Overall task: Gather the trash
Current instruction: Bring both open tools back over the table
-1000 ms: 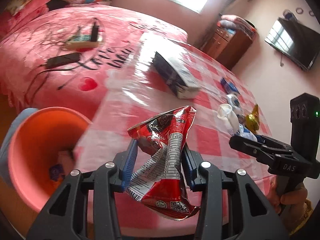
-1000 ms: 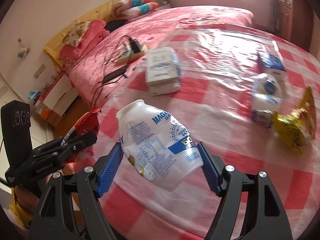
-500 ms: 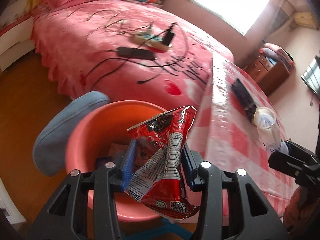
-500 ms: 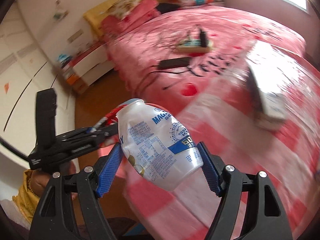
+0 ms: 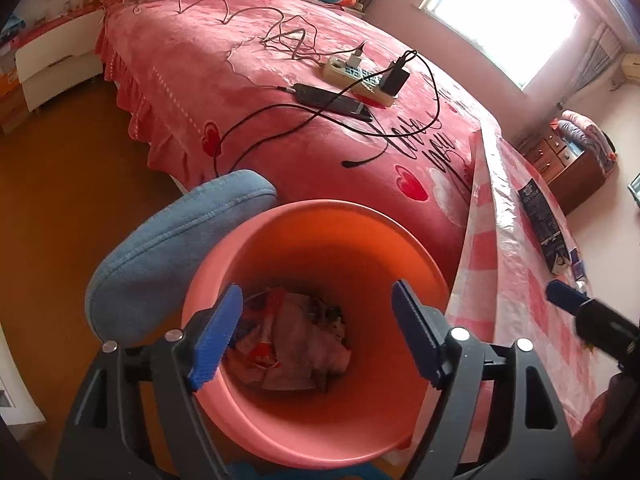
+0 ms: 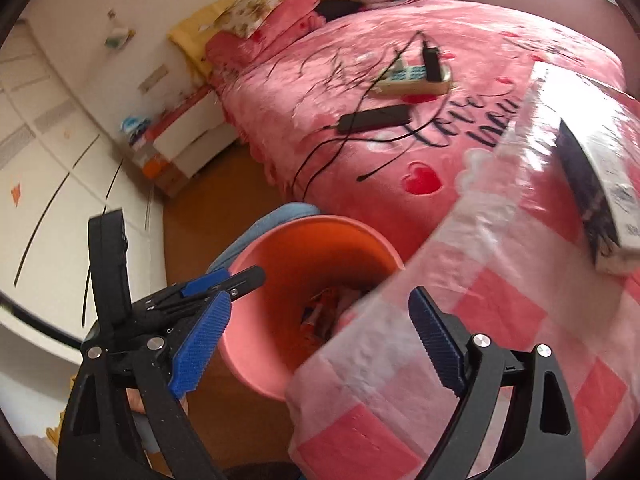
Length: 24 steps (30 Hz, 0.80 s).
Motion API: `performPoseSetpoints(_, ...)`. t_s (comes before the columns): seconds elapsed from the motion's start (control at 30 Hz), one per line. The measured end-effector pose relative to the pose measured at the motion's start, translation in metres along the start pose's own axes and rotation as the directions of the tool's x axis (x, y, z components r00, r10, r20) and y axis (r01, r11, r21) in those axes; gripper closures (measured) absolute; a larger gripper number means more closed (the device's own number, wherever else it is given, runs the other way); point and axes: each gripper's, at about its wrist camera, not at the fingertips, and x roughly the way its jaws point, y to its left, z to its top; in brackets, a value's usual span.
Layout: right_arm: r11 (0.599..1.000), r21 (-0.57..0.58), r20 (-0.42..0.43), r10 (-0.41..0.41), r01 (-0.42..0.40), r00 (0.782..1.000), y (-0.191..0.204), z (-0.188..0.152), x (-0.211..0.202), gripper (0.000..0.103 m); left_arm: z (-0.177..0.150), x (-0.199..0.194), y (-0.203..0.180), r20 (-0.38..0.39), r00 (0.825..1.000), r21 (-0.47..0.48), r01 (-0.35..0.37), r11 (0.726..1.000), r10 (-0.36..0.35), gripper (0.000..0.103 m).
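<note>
Left gripper [image 5: 316, 332] poised over the mouth of the orange-pink bucket [image 5: 312, 216], jaws spread wide and just opened, nothing between the blue pads. Down in the bucket, a heap of crumpled wrappers [image 5: 288, 344], red and pale, lying at the bottom between the two fingers as seen from the left wrist. Right gripper [image 6: 316, 340] likewise spread apart, jaws just opened, empty, hanging over the edge where the pink-checked tablecloth [image 6: 500, 320] meets the bucket rim [image 6: 320, 224]. From the right wrist, only a sliver of the trash [image 6: 324, 312] visible inside the bucket, the rest hidden by the cloth's edge; whether the white bottle is among it, impossible to tell. Left gripper seen from the right wrist at lower left, its fingertips reaching just over the bucket's near rim. Blue cushioned seat [image 5: 168, 256] touching the bucket on its left side. Behind, a pink bed [image 5: 248, 92] with a power strip [image 5: 360, 80], a black charger brick [image 5: 332, 100] and trailing cables. On the table, well apart from the bucket, a dark carton [image 5: 544, 228] lying flat under the clear plastic cover.
</note>
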Motion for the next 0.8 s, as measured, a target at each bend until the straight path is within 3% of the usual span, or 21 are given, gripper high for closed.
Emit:
performPoseSetpoints(0.17, 0.999, 0.024, 0.052, -0.043, 0.042, 0.998, -0.013, -0.012, -0.017, 0.013, -0.001, 0.000, -0.004, 0.009, 1.000, 0.024, -0.005, 1.000, 0.005, 0.020)
performPoseSetpoints(0.57, 0.992, 0.114, 0.135, -0.078, 0.063, 0.988, -0.044, -0.048, -0.047, 0.013, -0.002, -0.013, -0.037, 0.026, 0.998, 0.115, 0.046, 0.992, -0.049, 0.020)
performPoseSetpoints(0.8, 0.987, 0.113, 0.183, -0.137, 0.117, 0.974, -0.052, -0.060, -0.067, 0.013, -0.003, -0.023, -0.060, 0.037, 0.997, 0.164, 0.059, 0.985, -0.066, 0.020)
